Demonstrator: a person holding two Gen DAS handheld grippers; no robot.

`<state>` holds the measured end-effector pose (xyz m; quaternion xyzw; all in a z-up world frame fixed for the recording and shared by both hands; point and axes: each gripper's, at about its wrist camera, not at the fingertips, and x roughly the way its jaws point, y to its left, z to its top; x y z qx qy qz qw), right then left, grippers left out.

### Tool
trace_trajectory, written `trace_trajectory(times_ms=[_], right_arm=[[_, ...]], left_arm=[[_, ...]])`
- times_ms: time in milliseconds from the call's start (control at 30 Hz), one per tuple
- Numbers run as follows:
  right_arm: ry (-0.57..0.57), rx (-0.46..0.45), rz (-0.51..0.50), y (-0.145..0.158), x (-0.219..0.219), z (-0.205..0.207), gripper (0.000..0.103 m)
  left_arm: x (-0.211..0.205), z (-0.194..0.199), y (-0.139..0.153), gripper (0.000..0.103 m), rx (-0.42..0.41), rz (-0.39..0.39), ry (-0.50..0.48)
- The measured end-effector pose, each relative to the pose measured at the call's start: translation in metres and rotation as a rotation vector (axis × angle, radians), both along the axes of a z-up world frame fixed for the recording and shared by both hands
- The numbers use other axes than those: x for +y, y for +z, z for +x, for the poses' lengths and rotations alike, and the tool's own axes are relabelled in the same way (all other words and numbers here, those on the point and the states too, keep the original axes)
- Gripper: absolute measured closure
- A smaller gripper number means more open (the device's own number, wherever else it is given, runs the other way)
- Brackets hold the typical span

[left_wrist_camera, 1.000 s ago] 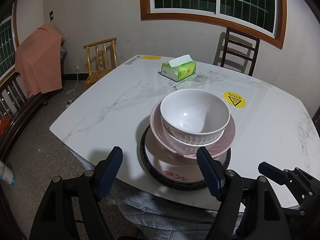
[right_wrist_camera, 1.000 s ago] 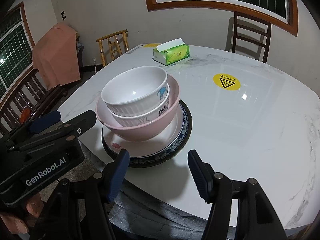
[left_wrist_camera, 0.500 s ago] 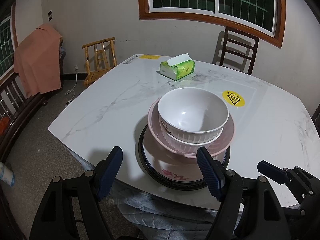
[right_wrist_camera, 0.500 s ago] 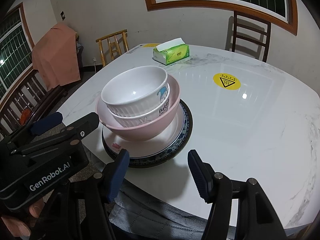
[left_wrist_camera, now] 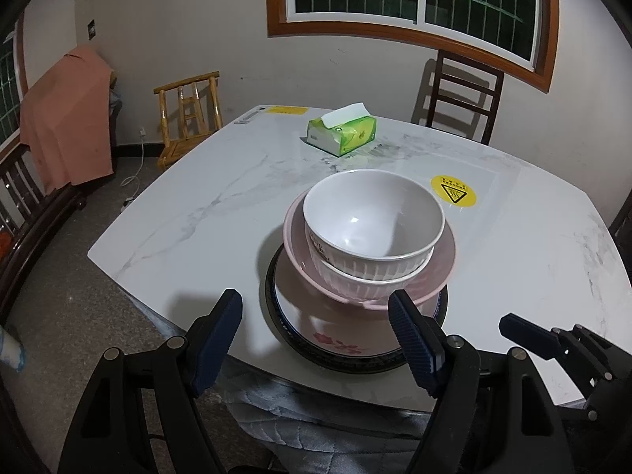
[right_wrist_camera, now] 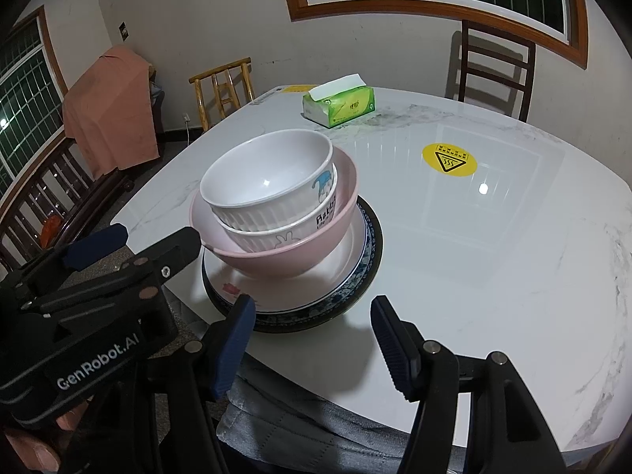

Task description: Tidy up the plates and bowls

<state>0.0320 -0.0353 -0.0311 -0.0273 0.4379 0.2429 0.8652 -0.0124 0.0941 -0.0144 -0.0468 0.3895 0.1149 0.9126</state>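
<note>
One stack stood near the front edge of the table. At the bottom lay a dark-rimmed plate [left_wrist_camera: 357, 363] [right_wrist_camera: 369, 254] with blue patterning, and on it a white plate [left_wrist_camera: 335, 339] [right_wrist_camera: 276, 296] bearing a pink flower motif. A pink bowl [left_wrist_camera: 440, 266] [right_wrist_camera: 300, 254] sat upright on that plate. Nested inside it were two white ribbed bowls: the lower [left_wrist_camera: 367, 272] [right_wrist_camera: 284, 233] carried a rabbit drawing and lettering, the upper [left_wrist_camera: 373, 219] [right_wrist_camera: 268, 179] a blue figure. The upper bowl was empty.

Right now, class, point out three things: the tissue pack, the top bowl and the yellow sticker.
tissue pack [left_wrist_camera: 343, 134], left wrist view, green front face.
top bowl [right_wrist_camera: 264, 175], right wrist view, inner wall.
yellow sticker [right_wrist_camera: 449, 159], right wrist view, its centre.
</note>
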Motion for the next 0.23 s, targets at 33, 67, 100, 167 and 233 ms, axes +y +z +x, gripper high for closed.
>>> trace_trajectory(times_ms=[33,67,100,167,233], right_arm=[[-0.001,0.000,0.000,0.0003,0.0003,0.0000,0.041],[0.000,-0.002,0.000,0.0005,0.0006,-0.0003,0.041],[0.000,-0.003,-0.003,0.0008,0.0014,-0.0006,0.041],[0.002,-0.004,-0.003,0.0012,0.0021,-0.0014,0.041],[0.001,-0.006,-0.005,0.0014,0.0026,-0.0018,0.041]], left_arm=[[0.0001,-0.0001,0.0000,0.030,0.000,0.003,-0.001],[0.0000,0.0003,-0.0001,0.030,0.000,0.005,-0.005],[0.0001,-0.0002,0.0000,0.030,-0.001,0.005,-0.006],[0.0005,0.0000,-0.0003,0.030,0.001,0.005,-0.008],[0.0005,-0.0005,-0.0001,0.030,-0.002,0.008,-0.003]])
